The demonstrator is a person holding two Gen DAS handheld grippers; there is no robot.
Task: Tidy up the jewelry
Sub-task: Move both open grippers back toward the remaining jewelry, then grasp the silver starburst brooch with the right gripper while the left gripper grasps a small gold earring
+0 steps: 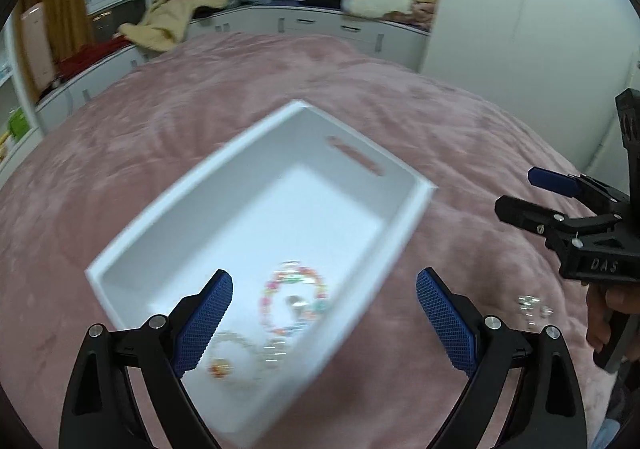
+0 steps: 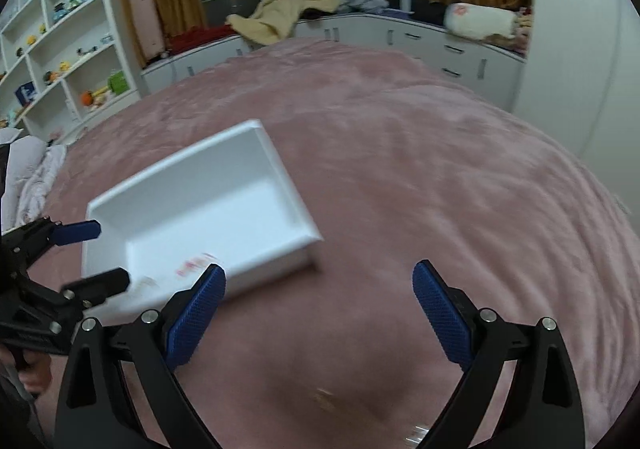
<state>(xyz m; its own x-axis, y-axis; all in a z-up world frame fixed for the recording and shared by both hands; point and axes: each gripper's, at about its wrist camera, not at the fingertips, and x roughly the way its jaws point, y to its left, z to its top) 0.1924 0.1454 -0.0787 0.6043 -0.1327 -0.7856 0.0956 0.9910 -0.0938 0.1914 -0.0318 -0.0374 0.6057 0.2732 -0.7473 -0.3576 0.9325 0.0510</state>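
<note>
A white box [image 1: 224, 169] lies on the pink blanket [image 1: 160, 109]. Inside its near end lie a colourful bead bracelet [image 1: 294, 303] and a pale bead bracelet [image 1: 232, 361]. My left gripper [image 1: 324, 319] is open and empty, just above the box's near end. A clear bead piece [image 1: 534, 309] lies on the blanket to the right of the box. My right gripper [image 2: 318, 313] is open and empty over bare blanket, right of the box [image 2: 280, 169]. A small blurred piece [image 2: 326, 395] lies on the blanket below it. Each gripper shows in the other's view, the right [image 1: 520, 195] and the left [image 2: 100, 253].
White drawers under the windows [image 2: 400, 37] carry a yellow blanket [image 2: 288, 13] and a rolled pillow [image 2: 480, 21]. A white shelf unit [image 2: 60, 49] with small items stands on the left. A white wall [image 1: 540, 29] is on the right.
</note>
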